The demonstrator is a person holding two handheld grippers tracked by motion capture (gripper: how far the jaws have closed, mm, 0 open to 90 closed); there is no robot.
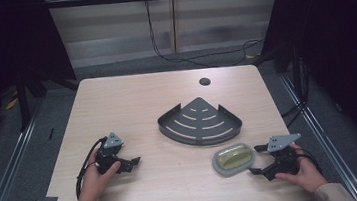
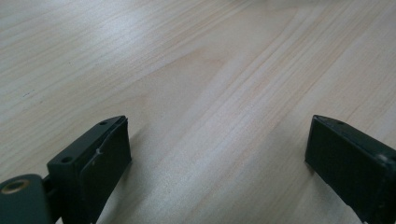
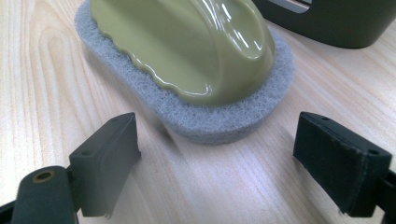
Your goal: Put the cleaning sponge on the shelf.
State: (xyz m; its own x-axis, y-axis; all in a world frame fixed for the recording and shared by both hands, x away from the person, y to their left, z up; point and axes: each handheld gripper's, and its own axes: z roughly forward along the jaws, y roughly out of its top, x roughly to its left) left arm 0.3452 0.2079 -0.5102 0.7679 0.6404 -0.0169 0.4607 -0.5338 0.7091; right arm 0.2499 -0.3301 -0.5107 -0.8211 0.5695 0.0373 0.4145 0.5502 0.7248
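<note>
Nowhere on the scrubbing sponge, the corner shelf or either tool can any brand, label or lettering be read. The sponge, a grey pad under a glossy olive-green handle, lies on the wooden table toward its near right, just beside the curved front edge of the dark grey slotted corner shelf at the middle. In the right gripper view the pad's far end is cut off by the top edge, and of the shelf just a strip of dark wall shows at the upper right.

The right gripper sits just to the right of the sponge with its jaws spread wide; the pad's near end lies a little ahead of the pads, not between them, and nothing is gripped. The left gripper rests low over the table at the near left, well apart from the sponge, jaws likewise parted and empty over bare wood grain. Both sets of jaws are cropped by the bottom edges of their own views.

A round hole sits near the table's far edge; the dark surroundings are hard to make out.
</note>
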